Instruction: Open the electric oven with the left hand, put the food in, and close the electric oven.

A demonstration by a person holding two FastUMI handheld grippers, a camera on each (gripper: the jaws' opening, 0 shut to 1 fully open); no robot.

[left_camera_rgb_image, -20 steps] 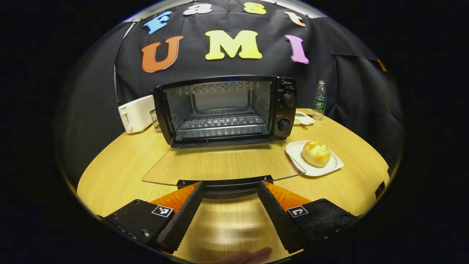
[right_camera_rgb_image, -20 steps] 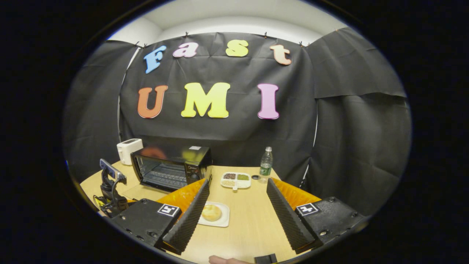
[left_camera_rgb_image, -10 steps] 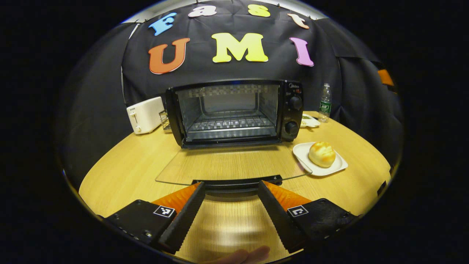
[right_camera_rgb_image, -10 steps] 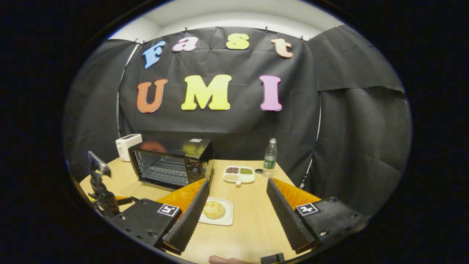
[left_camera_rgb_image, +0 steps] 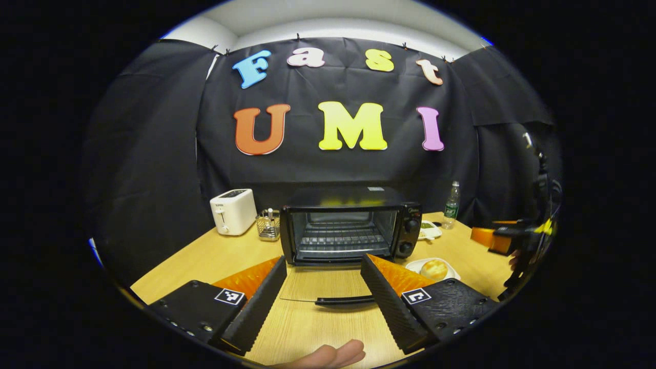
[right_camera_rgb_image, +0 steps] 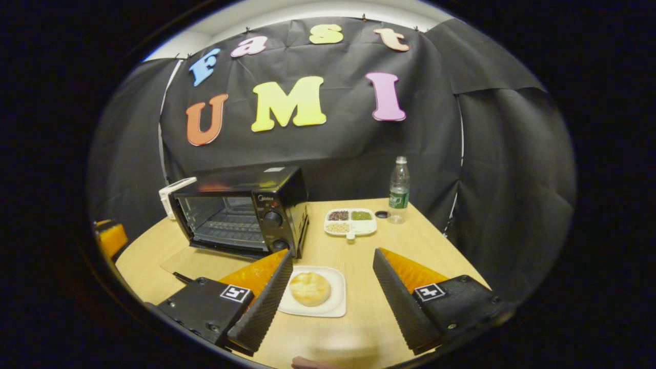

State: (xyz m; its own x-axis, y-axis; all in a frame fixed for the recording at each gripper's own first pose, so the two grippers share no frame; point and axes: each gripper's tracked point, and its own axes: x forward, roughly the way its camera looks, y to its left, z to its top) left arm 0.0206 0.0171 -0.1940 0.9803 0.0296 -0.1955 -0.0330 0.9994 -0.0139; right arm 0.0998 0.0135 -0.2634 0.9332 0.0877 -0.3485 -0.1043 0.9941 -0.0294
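The left claw [left_camera_rgb_image: 323, 287] is spread wide and pinches nothing; its ridged, wedge-shaped fingers [left_camera_rgb_image: 259, 302] hang above the pale wood-grain counter [left_camera_rgb_image: 205, 256]. Between them lies the curved black handle [left_camera_rgb_image: 344, 300] of the clear glass oven door [left_camera_rgb_image: 328, 282], folded flat on the counter, its pane hard to make out against the wood. A fingertip of the holding hand [left_camera_rgb_image: 328, 354] is cut off at the lower edge. Beyond stands the boxy black electric oven [left_camera_rgb_image: 351, 225], open, with a wire rack inside and two round knobs on its right panel. To the oven's right a round golden bread bun [left_camera_rgb_image: 433, 268] sits on a white square plate [left_camera_rgb_image: 416, 265], partly hidden by the claw's right finger.

The right claw [right_camera_rgb_image: 333, 294] is likewise spread and holds nothing, hovering over the bun, which rests between its fingers on the plate in front of the oven's right corner. In the left gripper view it appears at the far right edge, too dark to read clearly.

Farther back are a white toaster [left_camera_rgb_image: 233, 211], what may be a small wire basket [left_camera_rgb_image: 268, 225], a white divided dish of grains [right_camera_rgb_image: 351, 222] and a clear plastic water bottle [right_camera_rgb_image: 398, 189].
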